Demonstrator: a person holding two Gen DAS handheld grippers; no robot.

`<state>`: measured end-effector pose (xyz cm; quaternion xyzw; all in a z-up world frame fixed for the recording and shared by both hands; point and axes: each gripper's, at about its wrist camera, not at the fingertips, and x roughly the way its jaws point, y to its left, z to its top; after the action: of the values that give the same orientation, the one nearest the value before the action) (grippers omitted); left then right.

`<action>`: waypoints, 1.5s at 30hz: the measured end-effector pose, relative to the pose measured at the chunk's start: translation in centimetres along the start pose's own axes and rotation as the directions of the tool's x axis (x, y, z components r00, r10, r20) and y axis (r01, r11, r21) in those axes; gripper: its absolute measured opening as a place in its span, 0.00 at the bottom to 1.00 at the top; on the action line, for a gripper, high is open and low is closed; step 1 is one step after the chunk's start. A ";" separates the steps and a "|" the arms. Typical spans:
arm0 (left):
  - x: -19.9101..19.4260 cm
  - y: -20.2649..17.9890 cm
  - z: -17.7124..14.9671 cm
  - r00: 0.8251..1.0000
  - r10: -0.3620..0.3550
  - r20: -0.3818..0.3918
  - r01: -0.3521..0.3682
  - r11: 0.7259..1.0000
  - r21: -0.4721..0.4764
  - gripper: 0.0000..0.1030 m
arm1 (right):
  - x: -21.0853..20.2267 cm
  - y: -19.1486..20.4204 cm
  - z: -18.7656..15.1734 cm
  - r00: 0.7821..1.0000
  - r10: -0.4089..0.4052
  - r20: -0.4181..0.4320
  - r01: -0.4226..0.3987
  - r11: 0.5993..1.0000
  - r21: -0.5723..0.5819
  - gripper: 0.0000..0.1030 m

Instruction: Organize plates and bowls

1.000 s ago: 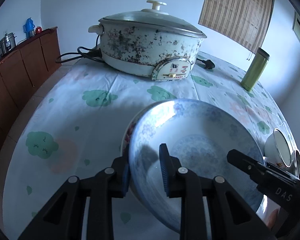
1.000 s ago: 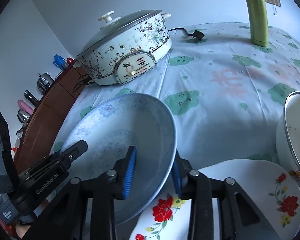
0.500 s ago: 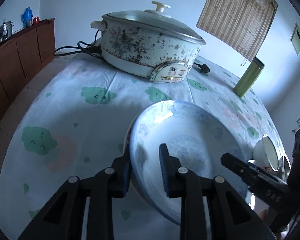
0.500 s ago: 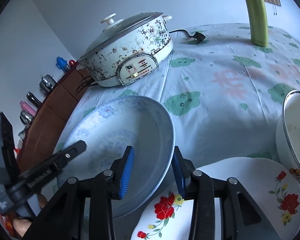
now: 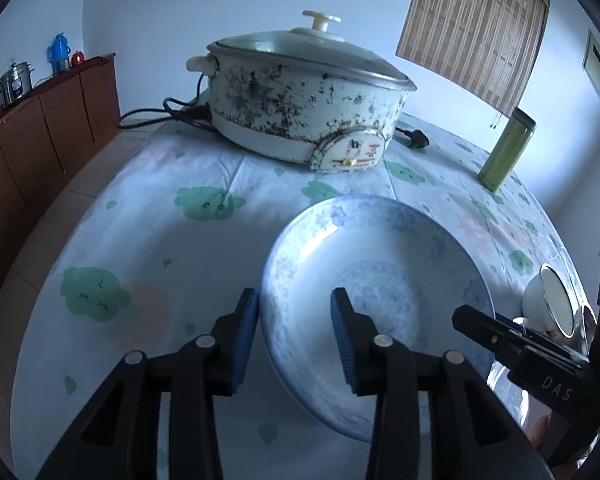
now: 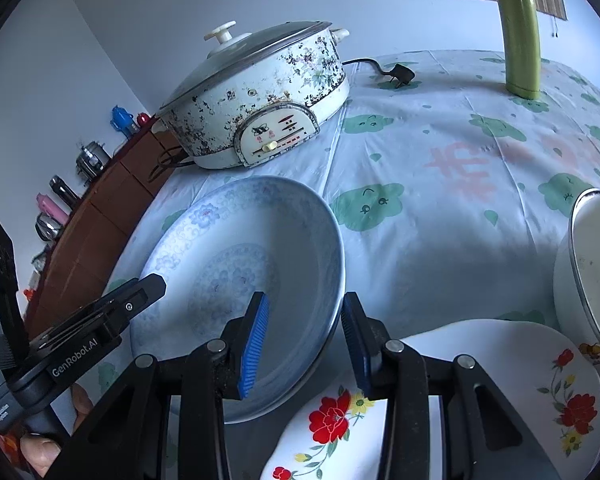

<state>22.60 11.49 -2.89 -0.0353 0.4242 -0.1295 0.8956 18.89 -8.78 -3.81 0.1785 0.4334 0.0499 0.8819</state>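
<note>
The room has pale plain walls, with a brown slatted blind hanging on one of them. A long wooden sideboard stands along the left wall. It carries small things, among them a blue bottle and a steel pot.

The tabletop is covered with a white cloth printed with green clouds and pale pink marks. At its far side stands a big electric cooker. It is white with many dark chipped spots, its lid is on, and its black cord trails to the left.

The blue-patterned bowl is at the near edge of the tabletop, in front of the cooker and between both tools. A white plate with red flowers lies just beside it on the right, and a white enamel bowl is near this plate.

The left tongs have just been opening. The left rim of the bowl is between the pads, and a gap shows on the inner side, so they are released. The right tongs stand around the right rim. Whether their pads press on it, I cannot tell.

A green flask stands upright far to the right. A black plug lies loose on the cloth beside the cooker.
</note>
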 end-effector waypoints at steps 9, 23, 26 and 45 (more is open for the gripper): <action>-3.3 -0.3 -0.4 0.996 -0.001 0.085 -0.002 0.999 0.032 0.61 | -7.0 -1.3 -0.7 0.984 -0.008 0.178 -0.010 0.995 0.101 0.40; -5.9 -7.0 -7.4 0.999 -0.047 -0.026 0.051 0.984 0.173 0.55 | -14.8 -7.5 -6.0 0.995 -0.013 0.094 0.003 0.994 0.113 0.40; -5.7 -7.8 -8.4 0.997 -0.053 -0.059 0.062 0.986 0.158 0.55 | -15.6 -9.0 -6.3 0.997 -0.036 0.074 0.027 0.993 0.111 0.40; -5.0 -10.2 -9.8 0.992 -0.044 -0.116 0.047 0.998 0.029 0.46 | -12.9 -12.7 -5.4 0.991 -0.106 -0.086 0.115 0.987 0.109 0.40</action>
<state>9.97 3.45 -3.64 -0.0234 0.4721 -0.1584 0.8669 5.87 -22.28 -1.78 0.2021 0.4798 -0.0167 0.8536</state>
